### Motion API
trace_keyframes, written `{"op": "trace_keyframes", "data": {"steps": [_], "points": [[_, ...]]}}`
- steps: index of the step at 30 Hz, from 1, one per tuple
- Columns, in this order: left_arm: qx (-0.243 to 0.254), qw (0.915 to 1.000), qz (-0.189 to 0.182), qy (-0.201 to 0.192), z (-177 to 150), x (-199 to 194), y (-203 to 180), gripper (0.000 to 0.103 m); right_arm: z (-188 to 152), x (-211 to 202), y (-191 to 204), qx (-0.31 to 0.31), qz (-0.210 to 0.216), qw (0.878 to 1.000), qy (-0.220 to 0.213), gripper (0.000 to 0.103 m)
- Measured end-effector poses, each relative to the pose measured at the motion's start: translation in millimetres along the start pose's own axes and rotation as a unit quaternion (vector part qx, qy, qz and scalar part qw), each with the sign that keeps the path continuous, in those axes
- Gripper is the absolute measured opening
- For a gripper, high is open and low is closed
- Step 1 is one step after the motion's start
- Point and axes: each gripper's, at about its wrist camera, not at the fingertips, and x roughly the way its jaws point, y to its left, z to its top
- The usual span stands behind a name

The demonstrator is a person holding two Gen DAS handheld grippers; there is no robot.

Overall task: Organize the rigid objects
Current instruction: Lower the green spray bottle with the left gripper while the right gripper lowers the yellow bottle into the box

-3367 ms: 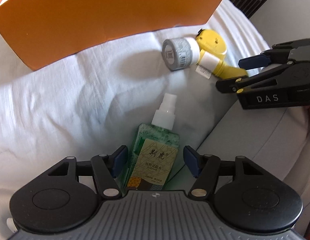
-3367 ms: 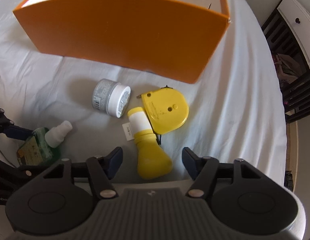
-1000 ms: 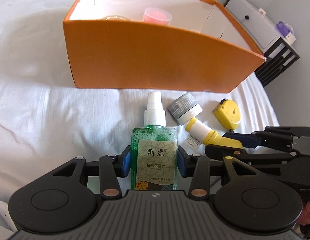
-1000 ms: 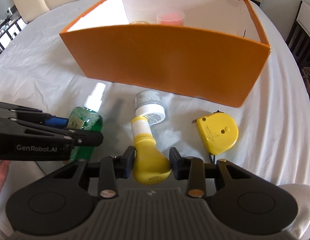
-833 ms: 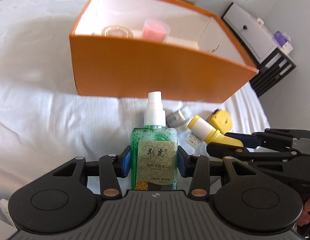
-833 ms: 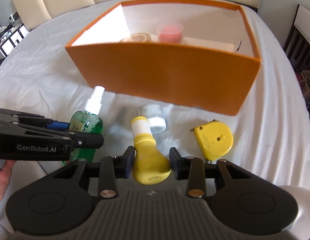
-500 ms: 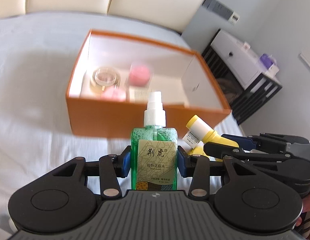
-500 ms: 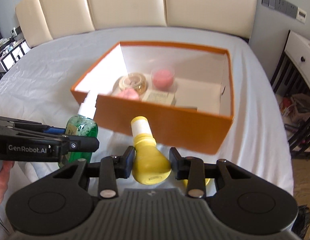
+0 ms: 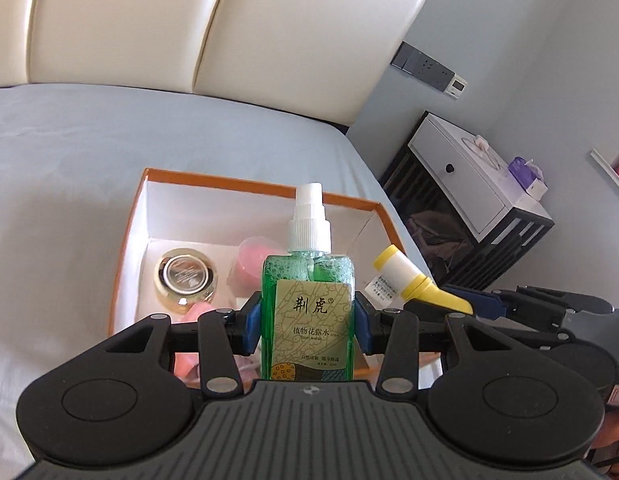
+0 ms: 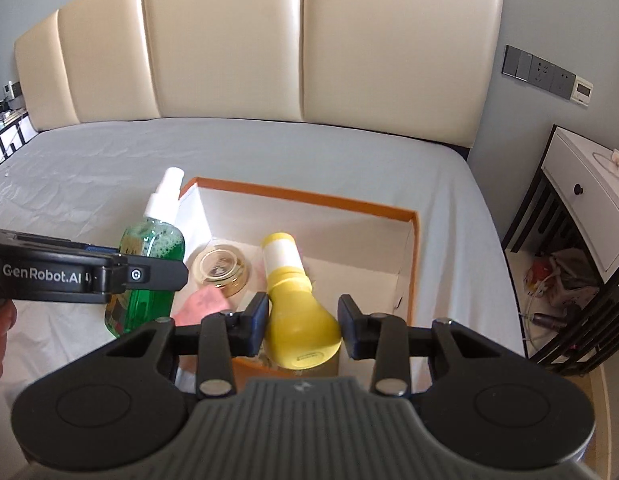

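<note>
- The green spray bottle (image 9: 308, 308) is clamped by the left gripper (image 9: 308, 322), the yellow bottle (image 10: 299, 312) by the right gripper (image 10: 302, 322).
- The gold jar (image 9: 186, 278) in the orange box (image 9: 265, 186) could be struck (both loads released together).

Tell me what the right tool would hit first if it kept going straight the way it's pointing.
Probably the floor or far wall of the orange box. The right tool, gripping the yellow bottle, points into its open right side; depth is unclear.

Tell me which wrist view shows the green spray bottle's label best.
The left wrist view: the green spray bottle faces the camera upright, label readable, clamped in the left gripper. In the right wrist view the bottle shows side-on, its label mostly hidden behind the left gripper's black body.
</note>
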Motion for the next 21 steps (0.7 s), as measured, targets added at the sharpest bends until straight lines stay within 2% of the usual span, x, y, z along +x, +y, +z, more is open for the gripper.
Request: {"op": "trace_keyframes", "data": {"steps": [4,8,13,21], "points": [[-0.010,0.9996,-0.016,0.019,18,23,11,0.051,8,24,-5,-0.004,-0.007,1.000,0.019,0.037],[-0.010,0.9990,-0.010,0.042,27,47,18,0.051,12,51,-8,-0.012,-0.013,0.999,0.045,0.037],[-0.026,0.9962,-0.037,0.074,31,76,24,0.051,11,81,-13,-0.019,-0.023,0.997,0.073,0.037],[-0.039,0.9905,-0.035,0.127,35,127,16,0.051,10,100,-15,-0.073,-0.055,0.991,0.093,0.037]]}}
